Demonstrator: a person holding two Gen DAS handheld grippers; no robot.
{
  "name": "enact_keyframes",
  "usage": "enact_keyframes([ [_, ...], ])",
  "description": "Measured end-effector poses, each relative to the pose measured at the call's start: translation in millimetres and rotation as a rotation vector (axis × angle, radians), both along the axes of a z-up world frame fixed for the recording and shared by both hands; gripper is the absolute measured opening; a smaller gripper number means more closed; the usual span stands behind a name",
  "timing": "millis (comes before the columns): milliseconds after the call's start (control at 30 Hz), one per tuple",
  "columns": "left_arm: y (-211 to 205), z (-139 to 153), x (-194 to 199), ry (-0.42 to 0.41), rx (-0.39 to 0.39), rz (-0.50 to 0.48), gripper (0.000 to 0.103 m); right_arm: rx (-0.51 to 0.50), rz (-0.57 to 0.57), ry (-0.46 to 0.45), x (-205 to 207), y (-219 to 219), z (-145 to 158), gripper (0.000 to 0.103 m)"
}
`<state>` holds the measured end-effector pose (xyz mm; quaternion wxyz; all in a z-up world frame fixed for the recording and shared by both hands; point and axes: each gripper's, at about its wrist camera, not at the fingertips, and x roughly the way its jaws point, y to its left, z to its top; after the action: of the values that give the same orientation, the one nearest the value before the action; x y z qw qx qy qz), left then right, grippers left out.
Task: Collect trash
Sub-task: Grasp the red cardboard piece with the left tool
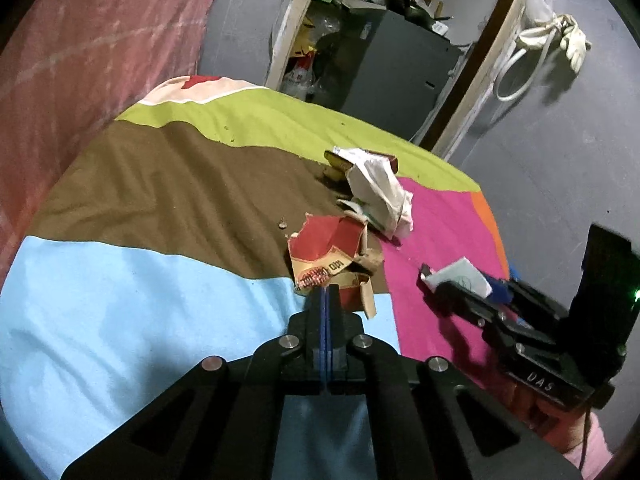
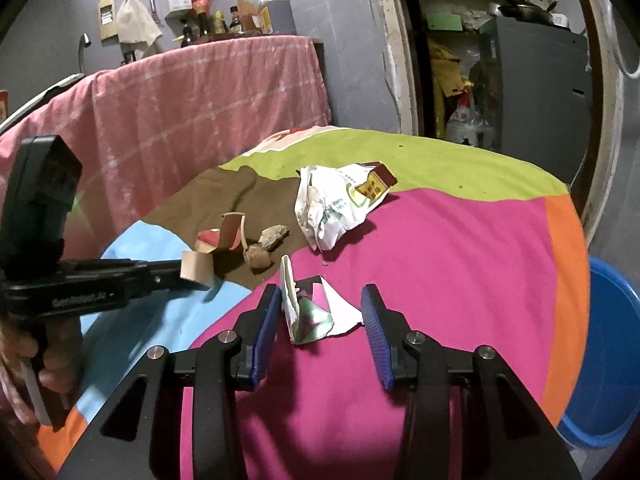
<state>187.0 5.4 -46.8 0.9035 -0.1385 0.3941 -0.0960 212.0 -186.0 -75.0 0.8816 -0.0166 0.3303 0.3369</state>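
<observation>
My right gripper (image 2: 320,320) is open around the torn paper scrap (image 2: 310,314) at lower centre on the pink cloth (image 2: 440,260), while my left gripper (image 1: 328,292) pinches the red carton (image 1: 332,256).

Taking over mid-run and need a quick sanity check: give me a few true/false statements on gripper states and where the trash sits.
1. The left gripper is shut on the torn red cardboard. True.
2. The right gripper is shut on the folded paper scrap. False: its jaws stand open, with the scrap between them.
3. The crumpled white wrapper lies in the blue tub. False: it lies on the colourful cloth, against a small box.
4. The blue tub stands beside the cloth-covered surface, on the right. True.
</observation>
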Motion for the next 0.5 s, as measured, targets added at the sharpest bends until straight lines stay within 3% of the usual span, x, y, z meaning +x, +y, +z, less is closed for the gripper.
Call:
enact_keyframes([
  [267,5,6,-8,-0.03,-0.001,0.032,0.0,0.032,-0.02,0.005,-3,-13,1,0.039],
  [367,4,7,-7,-0.03,-0.001,0.031,0.02,0.036,-0.018,-0.001,-3,-13,3,0.039],
  [400,5,7,-7,-0.032,-0.008,0.038,0.032,0.038,-0.017,-0.003,-3,-12,3,0.039],
  [433,7,8,-7,-0.042,-0.015,0.043,0.037,0.039,-0.017,-0.005,-3,-12,3,0.039],
  [500,6,10,-5,-0.051,-0.005,0.038,0.038,0.041,-0.017,-0.006,-3,-12,3,0.039],
])
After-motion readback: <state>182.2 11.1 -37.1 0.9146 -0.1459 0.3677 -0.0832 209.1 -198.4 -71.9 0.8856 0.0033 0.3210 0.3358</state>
